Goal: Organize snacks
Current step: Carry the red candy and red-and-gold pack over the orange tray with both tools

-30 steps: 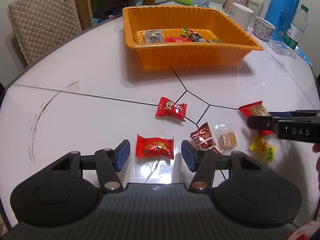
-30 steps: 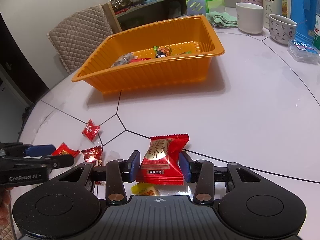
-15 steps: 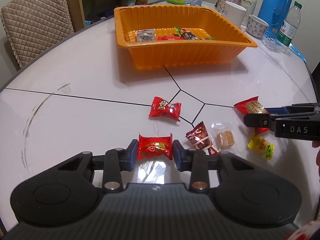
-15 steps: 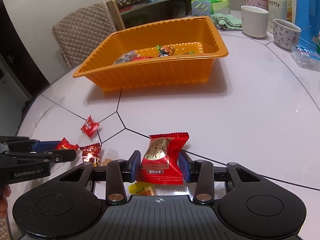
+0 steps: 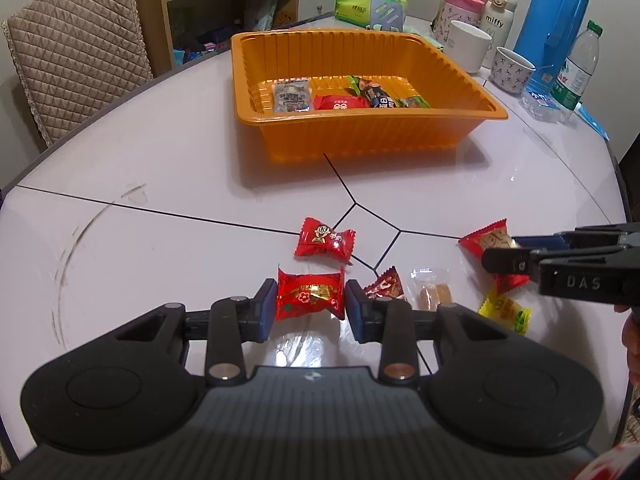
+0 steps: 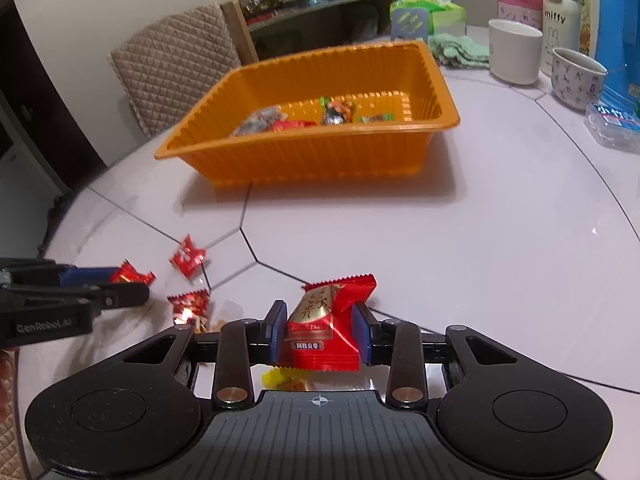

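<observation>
My left gripper [image 5: 310, 307] is shut on a red candy with a gold band [image 5: 310, 295] and holds it just above the white table. My right gripper [image 6: 320, 330] is shut on a red and gold snack packet [image 6: 326, 330], lifted off the table. It also shows in the left wrist view [image 5: 490, 242]. The orange tray [image 5: 360, 140] stands farther back with several snacks inside. Loose on the table lie a red milk candy [image 5: 325, 238], a small red packet [image 5: 387, 285], a clear-wrapped biscuit [image 5: 433, 295] and a yellow candy [image 5: 506, 314].
At the back right stand a white mug [image 5: 468, 46], a patterned cup [image 5: 512, 70], a blue thermos [image 5: 550, 20], a water bottle [image 5: 578, 68] and a green tissue pack [image 5: 368, 2]. A padded chair [image 5: 76, 64] stands at the table's back left.
My left gripper moved forward and closed on the red candy, then lifted it slightly. My right gripper kept its packet and rose a little toward the tray.
</observation>
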`<state>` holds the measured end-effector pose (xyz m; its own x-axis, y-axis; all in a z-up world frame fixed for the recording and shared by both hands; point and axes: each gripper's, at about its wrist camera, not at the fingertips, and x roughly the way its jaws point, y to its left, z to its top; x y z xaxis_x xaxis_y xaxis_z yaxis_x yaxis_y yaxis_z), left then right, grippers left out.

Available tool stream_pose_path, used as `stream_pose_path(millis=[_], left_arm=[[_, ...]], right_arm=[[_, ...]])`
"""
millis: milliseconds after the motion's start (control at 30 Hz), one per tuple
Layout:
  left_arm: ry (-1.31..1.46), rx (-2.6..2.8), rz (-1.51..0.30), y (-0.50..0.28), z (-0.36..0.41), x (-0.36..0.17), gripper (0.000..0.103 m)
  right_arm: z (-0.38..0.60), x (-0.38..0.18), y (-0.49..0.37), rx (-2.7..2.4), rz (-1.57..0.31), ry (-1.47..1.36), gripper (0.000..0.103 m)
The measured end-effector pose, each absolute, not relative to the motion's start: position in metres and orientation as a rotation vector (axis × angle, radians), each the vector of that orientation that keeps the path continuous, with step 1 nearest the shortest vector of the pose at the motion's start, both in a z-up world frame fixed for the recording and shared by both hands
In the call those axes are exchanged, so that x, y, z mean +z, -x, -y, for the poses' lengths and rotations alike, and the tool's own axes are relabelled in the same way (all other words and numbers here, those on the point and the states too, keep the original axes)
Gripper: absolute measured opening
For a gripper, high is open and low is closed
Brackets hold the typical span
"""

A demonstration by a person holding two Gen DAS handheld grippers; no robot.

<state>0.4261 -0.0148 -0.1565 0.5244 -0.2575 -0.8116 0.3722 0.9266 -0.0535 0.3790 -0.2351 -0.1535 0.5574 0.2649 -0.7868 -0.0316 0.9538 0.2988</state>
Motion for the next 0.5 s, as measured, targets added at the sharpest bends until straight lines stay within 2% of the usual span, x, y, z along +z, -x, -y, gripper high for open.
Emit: stream_pose_path(millis=[167,333,500], left_arm=[[-0.133,-0.370,-0.962,-0.4242,0.0137,-0.1592,0.033],[-0.127,-0.364,-0.959,-0.4247,0.0122,-0.1583,0.033],[-0.117,-0.365,-0.958,-0.4266,0.0119,-0.1571,0.033]], right_arm=[[0.2308,-0.1539,-0.3814,0.168,-0.998,-0.231,0.037],[0.2271,-0.1487,-0.3844,0.153,-1.000,-0.209,0.053],[0.2240,-0.1523,-0.3861,0.141,-1.002,-0.173,0.052]])
